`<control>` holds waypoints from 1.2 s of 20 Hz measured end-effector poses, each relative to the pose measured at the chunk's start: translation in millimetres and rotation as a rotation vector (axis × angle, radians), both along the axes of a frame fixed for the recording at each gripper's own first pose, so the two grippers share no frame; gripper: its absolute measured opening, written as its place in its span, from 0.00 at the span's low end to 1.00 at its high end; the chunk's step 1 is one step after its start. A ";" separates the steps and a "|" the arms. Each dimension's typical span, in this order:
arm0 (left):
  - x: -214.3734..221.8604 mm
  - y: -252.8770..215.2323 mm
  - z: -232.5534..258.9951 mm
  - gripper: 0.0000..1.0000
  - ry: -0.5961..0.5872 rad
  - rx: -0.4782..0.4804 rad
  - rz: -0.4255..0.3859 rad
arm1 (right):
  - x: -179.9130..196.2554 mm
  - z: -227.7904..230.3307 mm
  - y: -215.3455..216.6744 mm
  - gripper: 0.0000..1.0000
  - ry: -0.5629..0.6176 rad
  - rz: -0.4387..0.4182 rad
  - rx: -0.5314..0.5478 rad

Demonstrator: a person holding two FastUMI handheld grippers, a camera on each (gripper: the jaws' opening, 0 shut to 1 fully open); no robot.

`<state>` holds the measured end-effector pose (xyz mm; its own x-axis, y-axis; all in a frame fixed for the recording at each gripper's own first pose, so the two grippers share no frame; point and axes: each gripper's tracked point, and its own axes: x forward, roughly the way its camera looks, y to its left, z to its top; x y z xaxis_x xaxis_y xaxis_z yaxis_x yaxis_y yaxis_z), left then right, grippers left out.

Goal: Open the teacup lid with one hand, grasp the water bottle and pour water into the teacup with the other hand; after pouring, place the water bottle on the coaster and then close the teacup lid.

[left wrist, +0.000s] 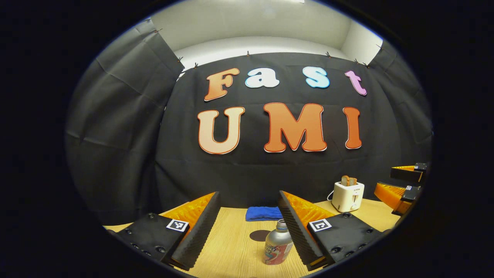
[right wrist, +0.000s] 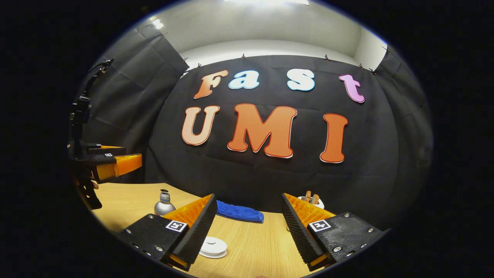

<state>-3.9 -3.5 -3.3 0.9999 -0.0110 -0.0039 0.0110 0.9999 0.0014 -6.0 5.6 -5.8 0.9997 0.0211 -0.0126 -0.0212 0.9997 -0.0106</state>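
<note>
Black cloth closes off the back of the booth, and under it a pale wooden worktop (left wrist: 239,247) carries everything I need. My left gripper (left wrist: 247,226) hangs above the worktop with its jaws spread wide and nothing between them; the water bottle (left wrist: 278,247) stands upright just ahead, close by the right-hand jaw, with a dark round coaster (left wrist: 259,235) lying behind it. My right gripper (right wrist: 247,227) is likewise spread and empty, and the white teacup lid (right wrist: 213,246) sits low beside its left-hand jaw; I cannot make out the cup beneath it. The bottle's neck looks uncapped, though I cannot tell how full it is. I judge nothing has been grasped yet. My worry is the bottle: it sits off-centre to the jaws, so closing without shifting over could knock it flat and spill it. The lid's knob is small, and a crooked pinch might skid it off. Farther back lie a blue cloth (left wrist: 264,213) and a toaster (left wrist: 347,196) holding toast.
</note>
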 end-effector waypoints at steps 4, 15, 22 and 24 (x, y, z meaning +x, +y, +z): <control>-1.8 -3.0 0.8 1.00 -0.009 0.004 -0.009 | 1.6 -3.4 2.5 0.99 0.006 0.008 0.005; -5.2 -7.4 -12.6 0.98 0.008 0.049 -0.027 | 10.5 -38.8 16.8 0.98 0.092 0.037 0.024; -12.0 -9.9 -23.3 1.00 0.024 0.071 -0.045 | 26.7 -76.6 45.8 0.94 0.194 0.100 0.053; -12.5 -10.0 -28.0 1.00 0.032 0.075 -0.044 | 31.8 -92.5 49.9 0.91 0.240 0.107 0.056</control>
<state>-16.4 -13.4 -31.3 0.9978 -0.0537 -0.0379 0.0564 0.9956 0.0754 25.7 55.4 -98.2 0.9603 0.1339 -0.2446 -0.1222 0.9905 0.0625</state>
